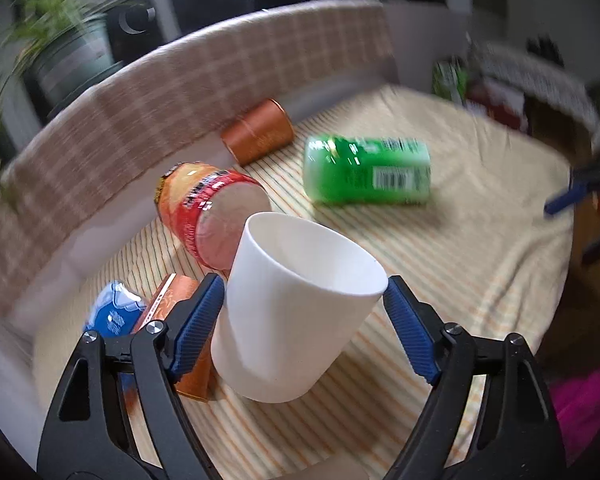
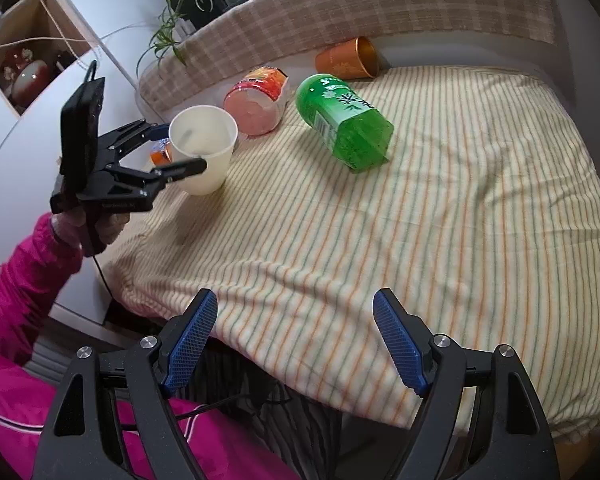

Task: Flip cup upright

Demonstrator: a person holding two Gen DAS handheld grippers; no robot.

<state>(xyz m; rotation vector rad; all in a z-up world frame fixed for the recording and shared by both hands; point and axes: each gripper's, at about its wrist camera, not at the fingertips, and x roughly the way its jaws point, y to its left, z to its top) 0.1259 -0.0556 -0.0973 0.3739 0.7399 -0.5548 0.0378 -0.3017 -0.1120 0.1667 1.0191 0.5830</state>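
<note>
A white cup (image 1: 292, 312) stands mouth-up on the striped cloth, leaning a little to the left in the left wrist view. My left gripper (image 1: 304, 288) has its jaws spread wide on either side of the cup's rim; the right pad stands at the rim's edge and I cannot tell if either pad presses on the cup. In the right wrist view the same cup (image 2: 204, 156) sits at the table's left edge between the left gripper's fingers (image 2: 180, 148). My right gripper (image 2: 294, 312) is open and empty above the table's near edge.
A red-orange snack cup (image 1: 204, 208), a green bottle (image 1: 368, 170) and an orange cup (image 1: 258, 132) lie on their sides behind the white cup. An orange box (image 1: 180, 320) and a blue packet (image 1: 114, 314) lie at its left. A checked backrest (image 2: 360, 4) borders the far side.
</note>
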